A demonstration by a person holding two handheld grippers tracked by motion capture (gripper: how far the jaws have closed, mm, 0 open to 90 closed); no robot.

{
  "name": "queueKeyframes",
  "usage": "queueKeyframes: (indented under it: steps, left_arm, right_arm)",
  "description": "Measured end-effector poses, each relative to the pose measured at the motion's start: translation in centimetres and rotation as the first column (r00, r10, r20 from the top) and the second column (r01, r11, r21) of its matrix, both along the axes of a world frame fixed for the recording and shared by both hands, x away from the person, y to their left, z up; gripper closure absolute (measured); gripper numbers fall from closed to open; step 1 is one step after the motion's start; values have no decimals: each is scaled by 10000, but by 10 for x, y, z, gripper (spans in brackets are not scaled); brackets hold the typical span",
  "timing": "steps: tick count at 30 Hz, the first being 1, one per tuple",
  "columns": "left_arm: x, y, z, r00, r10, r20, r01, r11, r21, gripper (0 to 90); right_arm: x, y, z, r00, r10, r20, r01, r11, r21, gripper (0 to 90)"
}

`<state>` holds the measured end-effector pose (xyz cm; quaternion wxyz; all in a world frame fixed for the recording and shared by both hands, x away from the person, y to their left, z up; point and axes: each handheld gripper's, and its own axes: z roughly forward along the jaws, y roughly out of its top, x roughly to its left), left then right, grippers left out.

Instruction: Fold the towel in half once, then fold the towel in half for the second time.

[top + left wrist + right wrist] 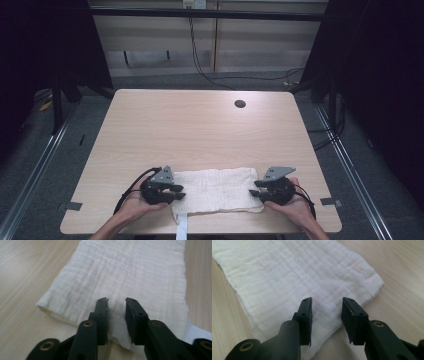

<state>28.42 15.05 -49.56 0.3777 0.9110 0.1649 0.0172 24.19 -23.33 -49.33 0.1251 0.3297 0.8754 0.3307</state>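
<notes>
- Pale wood-grain rectangular tabletop (200,130), with a small round dark cable hole (240,104) near its far right corner.
- White crinkled gauze cloth (217,189), folded into a wide rectangle, lying flat near the near edge of the tabletop, roughly centred between the two hands.
- Narrow white strip (182,227) running from under the cloth's near left corner toward and over the near edge of the tabletop; material not discernible.
- Black two-jaw left gripper (176,191) at the cloth's left end, held in the person's left hand (134,205); grey three-cornered plate on top; black cable looping out to the left.
- Left gripper (116,311) in its own view: jaws parted with a narrow gap, released, tips over the short end of the cloth (125,282); folded layers visible along the cloth's left edge there.
- Black two-jaw right gripper (256,188) at the cloth's right end, held in the person's right hand (295,205); grey three-cornered plate on top.
- Right gripper (327,312) in its own view: jaws parted, released, tips over the short end of the cloth (294,275) near one corner; nothing pinched between them.
- Contact between jaw tips and fabric at either end: cannot be told.
- Beyond the tabletop: grey floor, black cables, pale wall panels, dark curtains at both sides.
</notes>
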Motion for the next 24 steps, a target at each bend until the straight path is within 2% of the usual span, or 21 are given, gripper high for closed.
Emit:
queueKeyframes:
  steps: [1,2,3,4,6,8,9,11,12,13,15,17,20,22,23,24]
  left_arm:
    - [1,-1,0,9998,156,-119,-156,9999,-7,759]
    - [2,-3,-1,9996,229,-179,-232,9996,-156,781]
    - [2,-5,-1,9998,190,-109,-191,9998,-73,806]
    - [1,-6,0,9999,135,3,-135,9999,75,826]
    - [0,-13,-1,10000,68,-34,-68,9999,-105,860]
    - [2,-18,0,9998,18,-195,-19,10000,-14,874]
    - [3,-20,-1,9998,-18,-196,15,9999,-154,879]
    - [2,-24,-1,9997,10,-258,-13,9999,-100,880]
    - [2,-25,0,9997,-70,-254,71,10000,34,880]
    - [2,-26,0,9993,-60,-379,58,10000,-43,876]
    - [1,-26,1,9991,-54,-420,48,9999,-151,830]
    - [1,-24,3,9990,-105,-432,92,9995,-301,780]
    - [3,-20,7,9984,-60,-555,18,9972,-743,699]
    - [7,-17,11,9981,163,-601,-210,9966,-800,658]
    - [8,-16,13,9978,180,-636,-231,9965,-799,608]
    - [11,-13,17,9974,319,-642,-380,9946,-962,579]
  right_arm:
    - [-1,-1,-1,10000,-71,-27,72,9999,114,649]
    - [-1,-1,0,10000,-54,17,54,10000,-9,698]
    - [-1,-3,1,10000,-91,-10,91,9999,-99,732]
    - [-1,-5,1,9998,-150,-93,151,9999,25,762]
    - [1,-10,1,9997,-210,-132,211,9998,69,824]
    - [2,-16,0,9989,-337,-314,346,9989,311,841]
    - [1,-19,1,9986,-417,-322,423,9989,189,846]
    - [0,-22,1,9984,-470,-309,474,9988,147,847]
    - [-1,-24,1,9983,-520,-263,524,9985,155,844]
    - [-2,-25,1,9976,-611,-318,617,9980,157,824]
    - [-4,-28,3,9963,-776,-359,787,9964,304,705]
    - [-6,-29,6,9969,-715,-328,730,9963,462,673]
    - [-7,-28,11,9979,-606,-212,622,9945,838,648]
    - [-7,-24,13,9983,-539,-242,559,9943,912,619]
    - [-8,-20,14,9986,-471,-223,490,9945,930,604]
    - [-9,-17,15,9986,-475,-232,494,9946,911,598]
